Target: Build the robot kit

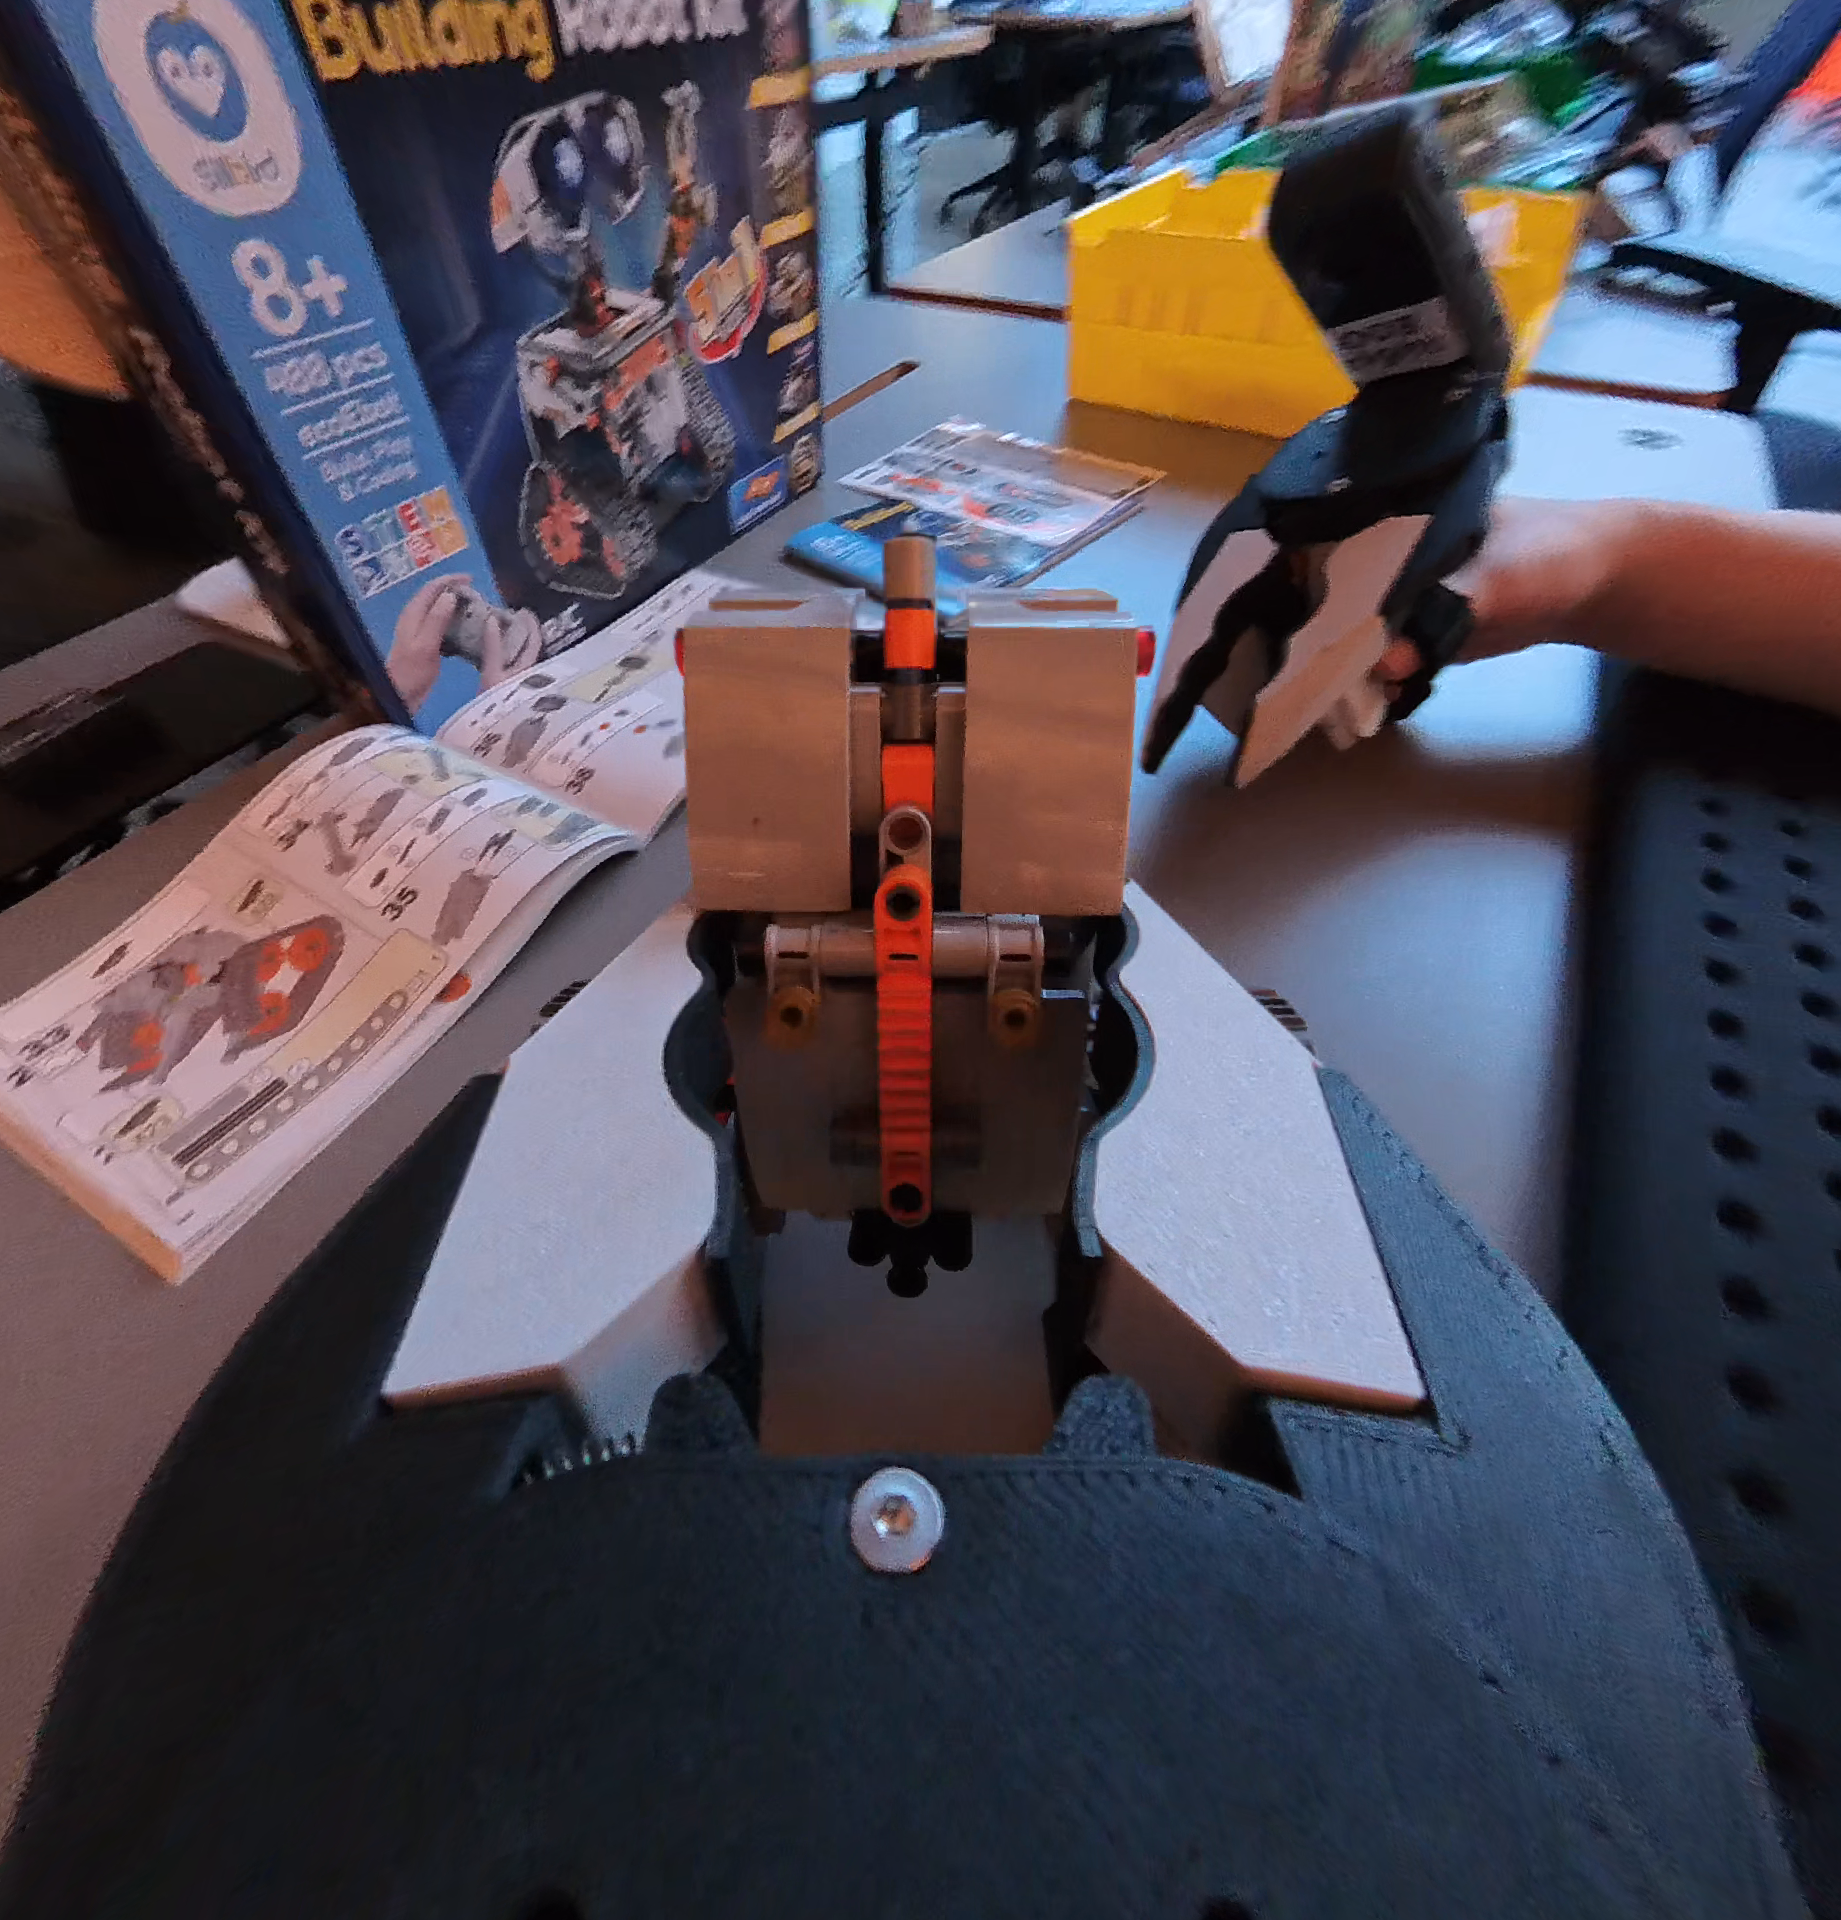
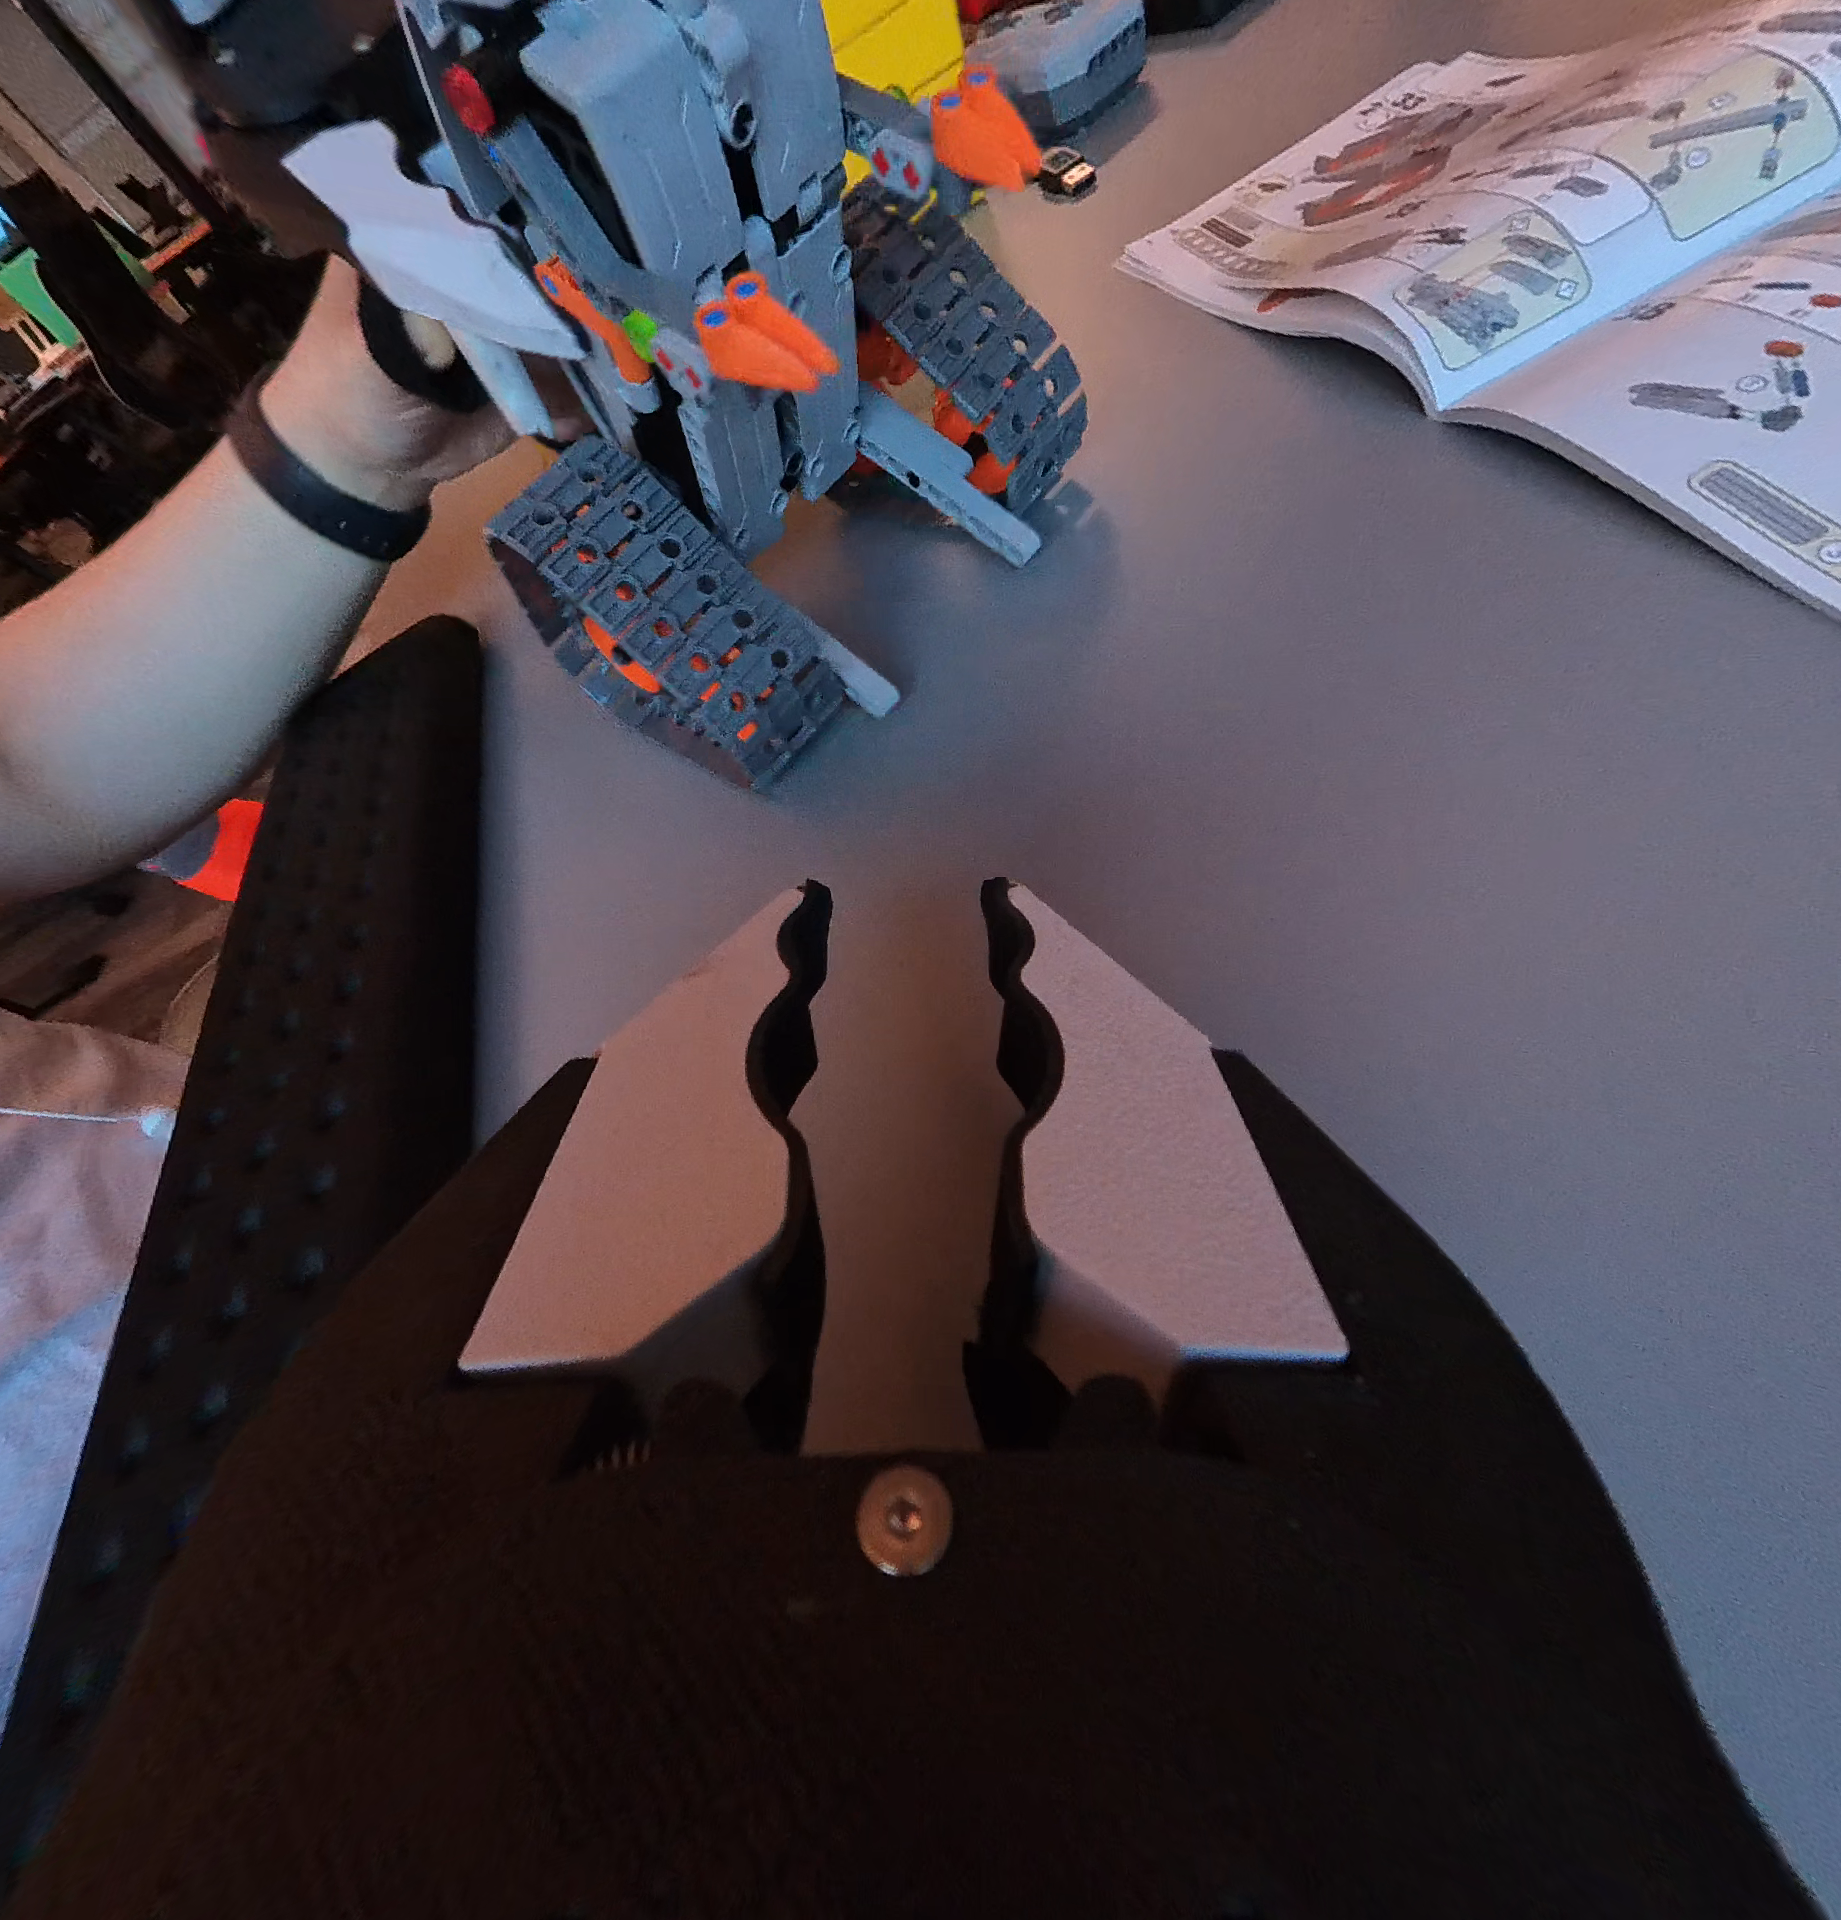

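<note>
My left gripper is shut on a grey and orange brick-built robot model, its two white fingers clamped on the sides of the model's lower body. In the right wrist view the same model stands on grey tracks on the grey table, with orange claws in front. A white finger of the left gripper, held by a hand, presses on its side. My right gripper is open and empty above bare table, in front of the model. It also shows in the left wrist view, to the model's right.
The kit's blue box stands at the back left. An open instruction booklet lies beside the model. Leaflets and a yellow bin are behind. A black perforated panel runs along the table's near edge. The black perforated panel is about 15 cm from my right fingertips. The right camera catches it too, in the right wrist view.
</note>
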